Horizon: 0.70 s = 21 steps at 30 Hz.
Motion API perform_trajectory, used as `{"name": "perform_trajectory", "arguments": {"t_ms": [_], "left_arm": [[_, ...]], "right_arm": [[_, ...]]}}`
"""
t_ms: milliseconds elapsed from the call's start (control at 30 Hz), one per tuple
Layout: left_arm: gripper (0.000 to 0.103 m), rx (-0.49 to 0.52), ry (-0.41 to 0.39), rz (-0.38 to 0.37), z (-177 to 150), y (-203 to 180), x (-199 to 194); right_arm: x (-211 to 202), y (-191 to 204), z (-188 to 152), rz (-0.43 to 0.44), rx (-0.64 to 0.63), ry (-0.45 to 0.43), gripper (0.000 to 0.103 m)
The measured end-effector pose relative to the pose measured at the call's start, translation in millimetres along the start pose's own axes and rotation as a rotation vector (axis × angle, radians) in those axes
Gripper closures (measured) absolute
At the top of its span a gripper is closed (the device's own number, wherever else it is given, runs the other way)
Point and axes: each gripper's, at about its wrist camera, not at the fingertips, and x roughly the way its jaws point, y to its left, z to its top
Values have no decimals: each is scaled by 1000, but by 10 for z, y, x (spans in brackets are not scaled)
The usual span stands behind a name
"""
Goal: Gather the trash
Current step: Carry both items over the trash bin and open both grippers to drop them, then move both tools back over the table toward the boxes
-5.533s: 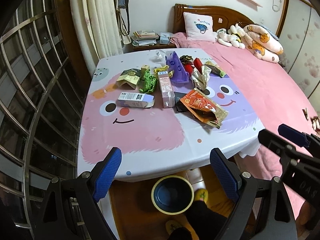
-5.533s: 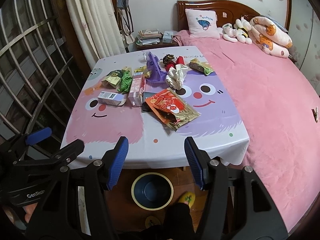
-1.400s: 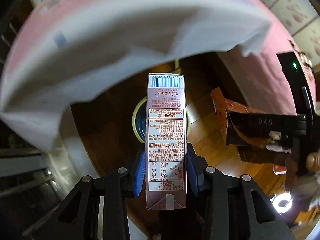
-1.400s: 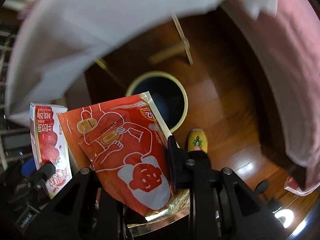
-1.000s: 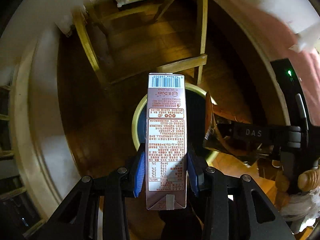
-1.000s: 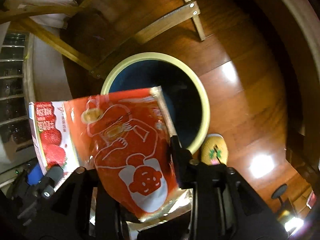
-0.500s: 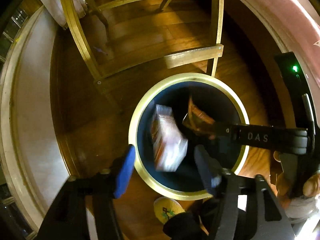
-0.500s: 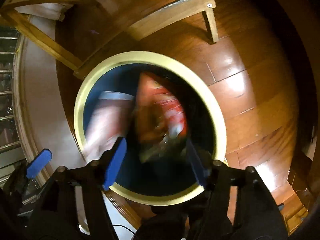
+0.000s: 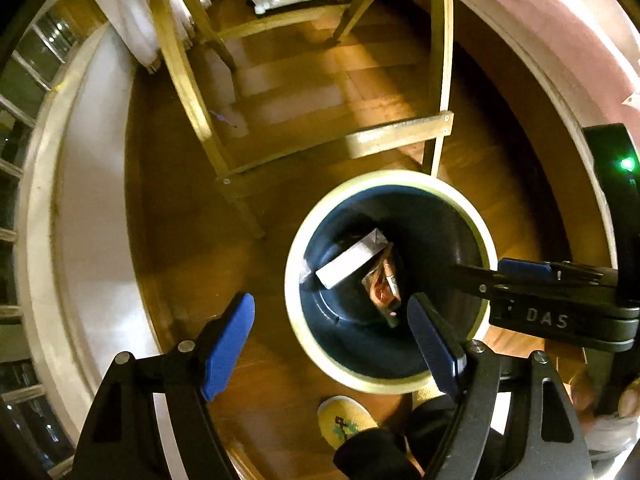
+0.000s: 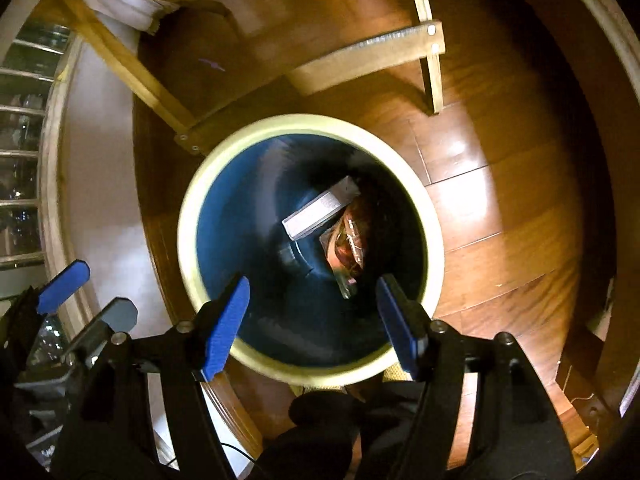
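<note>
In the bin: I see the carton (image 9: 349, 261) lying tilted at the bottom, the orange snack wrapper (image 9: 383, 286) just beside it, touching.
Bin (image 9: 294, 312): dark blue inside, pale yellow rim, standing on the wooden floor (image 9: 208, 264) below my two claws.
Left claw (image 9: 334, 344): blue pads spread wide, nothing between them, above the bin's near rim.
Right claw (image 10: 314, 322): spread wide too, holding nothing, over the bin mouth.
Around: worktop legs and crossbar (image 9: 396, 136) behind the bin; a yellow slipper (image 9: 346, 420) by its near edge.
</note>
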Motion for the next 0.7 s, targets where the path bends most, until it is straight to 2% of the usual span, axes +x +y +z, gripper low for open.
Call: {"name": "perform_trajectory", "arguments": {"t_ms": [133, 300, 533, 700], "left_arm": [[23, -33, -38, 1, -28, 38, -469], [23, -75, -108, -3, -11, 40, -1344], [23, -104, -210, 1, 69, -30, -2597], [23, -138, -287, 48, 147, -63, -3468]], "right_arm": [[-434, 112, -103, -3, -29, -24, 40], [-1151, 311, -207, 9, -54, -60, 40], [-2350, 660, -291, 22, -155, -158, 40], [-3183, 865, -298, 41, -219, -236, 40]]}}
